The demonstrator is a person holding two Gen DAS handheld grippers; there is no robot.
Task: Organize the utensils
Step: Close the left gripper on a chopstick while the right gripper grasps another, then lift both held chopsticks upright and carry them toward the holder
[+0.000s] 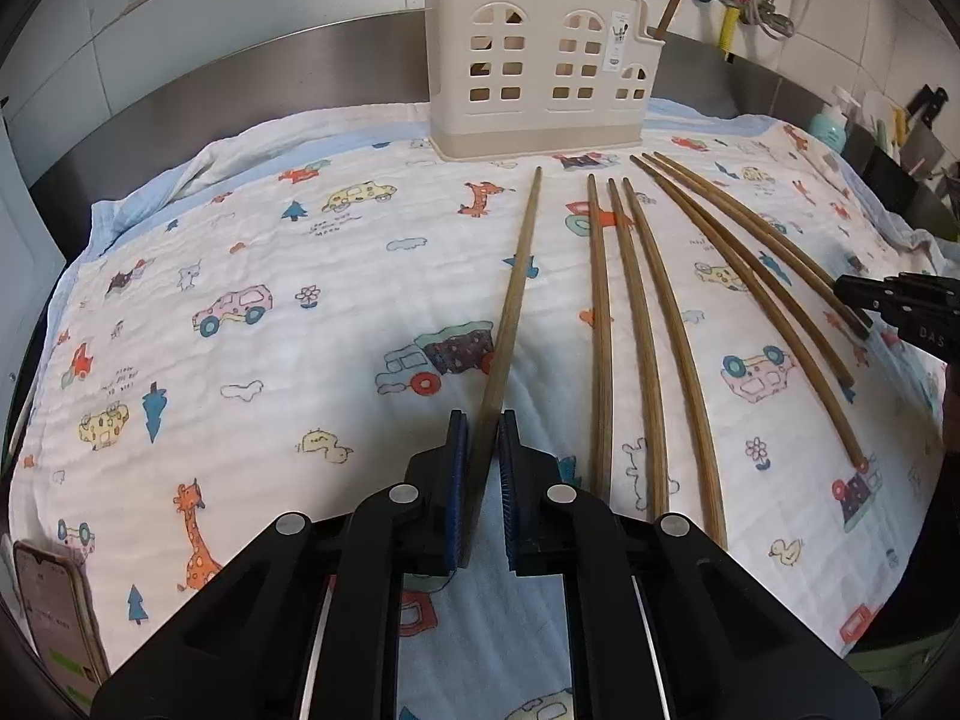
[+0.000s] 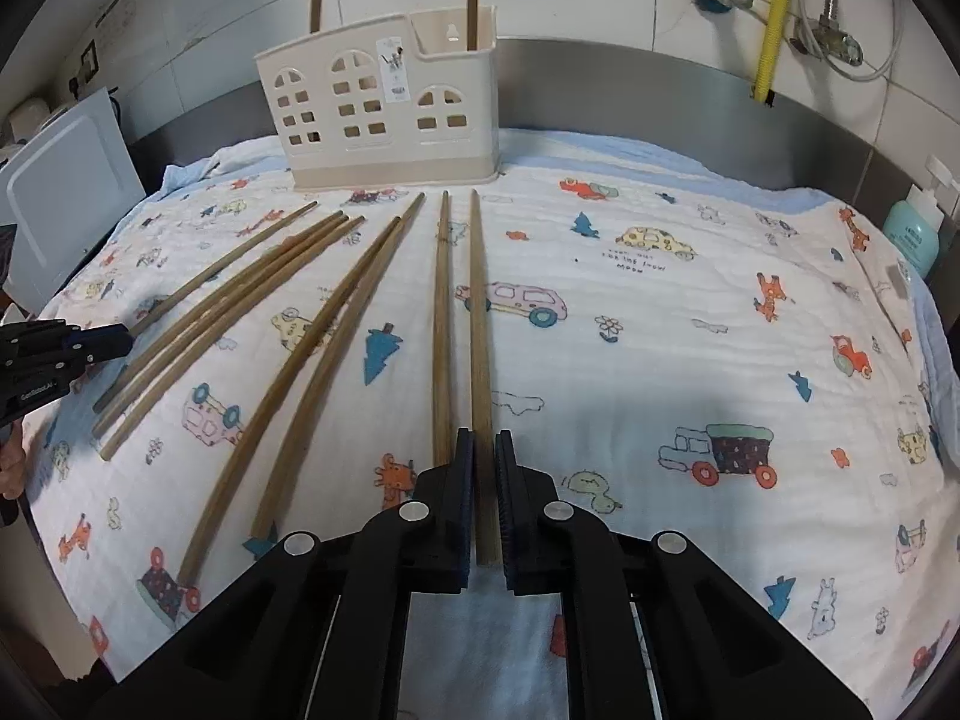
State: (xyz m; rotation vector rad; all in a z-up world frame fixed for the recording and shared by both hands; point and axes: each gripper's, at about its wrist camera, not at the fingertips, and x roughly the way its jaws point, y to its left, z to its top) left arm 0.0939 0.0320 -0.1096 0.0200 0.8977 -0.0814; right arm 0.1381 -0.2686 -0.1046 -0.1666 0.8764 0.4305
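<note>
Several long wooden chopsticks lie on a cartoon-print cloth (image 1: 252,252) in front of a beige utensil holder (image 1: 540,66), which also shows in the right wrist view (image 2: 384,108) with two sticks standing in it. My left gripper (image 1: 482,420) has its jaws closed around the near end of the leftmost chopstick (image 1: 516,294). My right gripper (image 2: 484,438) has its jaws closed around the near end of the rightmost chopstick (image 2: 480,324). Each gripper shows at the edge of the other's view: the right gripper (image 1: 840,288) and the left gripper (image 2: 126,339).
A phone (image 1: 57,612) lies at the cloth's near left corner. A teal soap bottle (image 2: 912,228) stands at the far right. A steel backsplash, tiled wall and pipes (image 2: 774,18) are behind the holder. A white appliance (image 2: 60,192) stands at left.
</note>
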